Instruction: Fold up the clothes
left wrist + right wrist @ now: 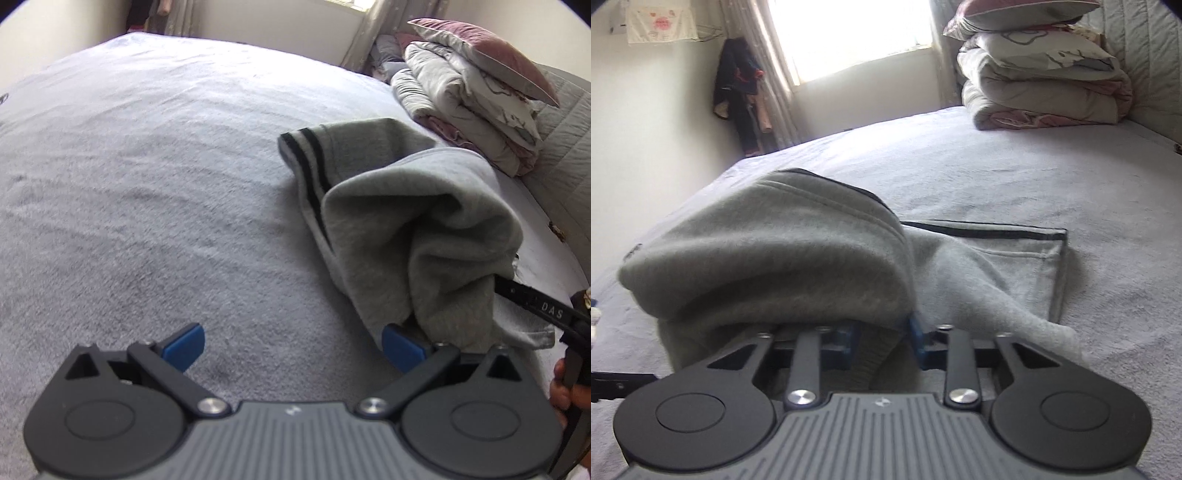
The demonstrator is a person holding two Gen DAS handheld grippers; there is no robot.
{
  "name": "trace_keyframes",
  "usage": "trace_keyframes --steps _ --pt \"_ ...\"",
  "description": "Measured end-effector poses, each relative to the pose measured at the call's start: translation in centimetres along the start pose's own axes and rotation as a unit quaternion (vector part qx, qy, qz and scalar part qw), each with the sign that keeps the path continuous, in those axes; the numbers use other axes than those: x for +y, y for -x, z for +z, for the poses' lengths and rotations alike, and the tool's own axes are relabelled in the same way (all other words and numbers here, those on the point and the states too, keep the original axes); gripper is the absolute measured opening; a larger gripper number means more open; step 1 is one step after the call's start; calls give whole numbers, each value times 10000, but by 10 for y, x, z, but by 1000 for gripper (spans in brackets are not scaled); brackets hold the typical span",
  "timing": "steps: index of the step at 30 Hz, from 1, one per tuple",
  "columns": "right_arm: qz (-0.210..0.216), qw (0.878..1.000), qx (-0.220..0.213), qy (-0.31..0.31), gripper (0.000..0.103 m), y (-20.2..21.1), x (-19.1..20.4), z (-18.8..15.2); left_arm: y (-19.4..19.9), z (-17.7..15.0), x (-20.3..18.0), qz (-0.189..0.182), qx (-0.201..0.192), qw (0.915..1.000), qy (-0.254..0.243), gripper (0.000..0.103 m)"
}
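- Bedding stack (pixel 1045 77) of folded quilts and pillows sits at the far right of the bed (pixel 147 184), against the quilted headboard (pixel 569 155), well apart from my work.
- Dark clothes (pixel 738 99) hang in the far corner beside the curtain (pixel 775 74) and bright window.
- The grey garment (pixel 783 258) with black trim lies bunched on the bed, part lifted and part flat.
- My right hand-held gripper (pixel 882 339) is clenched on a fold of that garment.
- My left hand-held gripper (pixel 291 343) stands released, its right pad just beside the cloth.
- Bare sheet spreads wide to the left, up to the bed's far edge by the wall.
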State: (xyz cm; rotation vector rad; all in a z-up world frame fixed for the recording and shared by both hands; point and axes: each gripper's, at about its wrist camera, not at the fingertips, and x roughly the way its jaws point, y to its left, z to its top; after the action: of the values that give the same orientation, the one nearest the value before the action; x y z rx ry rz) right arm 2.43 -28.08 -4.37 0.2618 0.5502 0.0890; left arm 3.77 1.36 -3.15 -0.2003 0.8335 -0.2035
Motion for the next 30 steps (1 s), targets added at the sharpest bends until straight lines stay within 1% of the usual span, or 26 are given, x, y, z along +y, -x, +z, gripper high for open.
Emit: trace_keyframes --steps 1,2,4,6,9,14,19,24,28,30 --pt "35 10000 -38 0 17 2 1 1 1 0 -1 29 -37 10000 -80 103" --pt "56 10000 -58 -17 15 4 1 2 2 0 -3 60 -65 9999 -141 103" --pt "110 9999 -95 -93 7 8 1 4 3 -1 -5 101 -110 9996 -235 103" --pt "230 9995 -102 -215 6 11 0 7 5 -1 -6 92 -166 9994 -284 103" --pt "537 9977 -209 -369 6 20 2 10 9 0 -6 -36 -257 9993 -272 103" --pt "881 9953 -342 -226 6 36 20 12 22 3 -4 -289 -535 9977 -291 103" --pt "1234 9914 -404 -164 6 46 34 13 31 4 -9 -458 -797 9945 -510 103" --pt "1589 9863 -410 -183 6 53 43 18 33 1 -21 -775 -881 9906 -706 103" --pt "1833 9821 -424 -125 6 61 50 20 36 -4 -32 -866 -1044 9860 -973 103" --pt "1912 9805 -423 -162 6 64 52 22 38 -5 -36 -855 -1137 9839 -1079 102"
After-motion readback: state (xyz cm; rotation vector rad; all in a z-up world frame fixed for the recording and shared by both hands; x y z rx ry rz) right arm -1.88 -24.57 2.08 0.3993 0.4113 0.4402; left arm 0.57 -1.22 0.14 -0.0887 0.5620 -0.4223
